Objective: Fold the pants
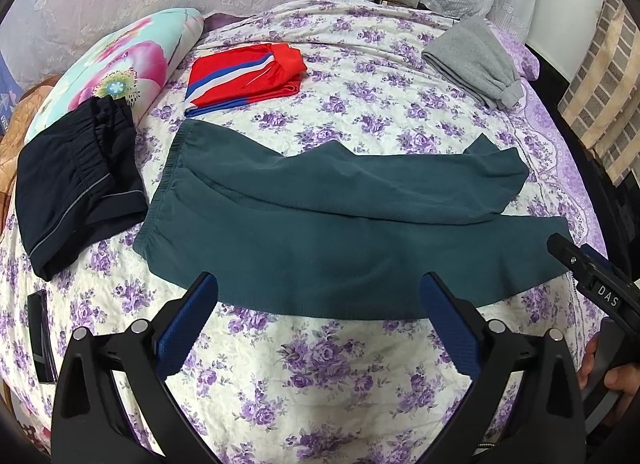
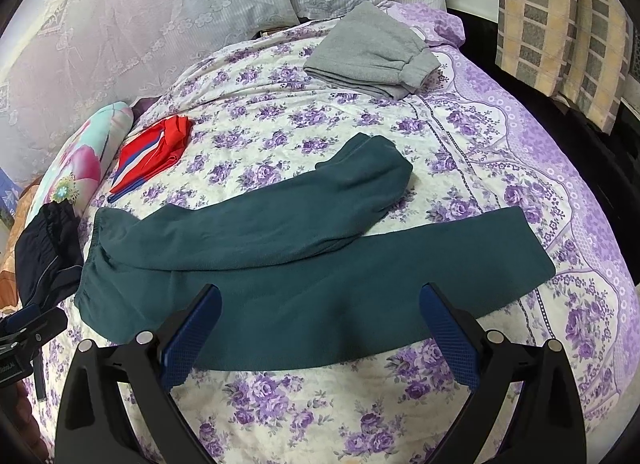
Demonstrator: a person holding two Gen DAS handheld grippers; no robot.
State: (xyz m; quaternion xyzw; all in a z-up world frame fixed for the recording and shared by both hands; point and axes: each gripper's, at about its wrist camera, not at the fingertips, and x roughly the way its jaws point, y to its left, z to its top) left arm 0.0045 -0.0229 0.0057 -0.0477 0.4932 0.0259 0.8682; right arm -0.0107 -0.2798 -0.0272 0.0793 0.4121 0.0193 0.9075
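Dark teal pants lie spread across the floral bed, waistband to the left, legs reaching right. The far leg is bent and rumpled over the near one, which lies flat. In the right wrist view the same pants run from the waistband at left to the hem at right. My left gripper hovers open over the near edge of the pants, nothing between its blue pads. My right gripper is open too, over the near leg's edge. The right gripper's body shows at the right of the left wrist view.
Folded navy pants lie left of the waistband. A folded red, white and blue garment and folded grey pants sit farther back. A flowered pillow is at the far left. A black phone-like slab lies near the left edge. The bed drops off at right.
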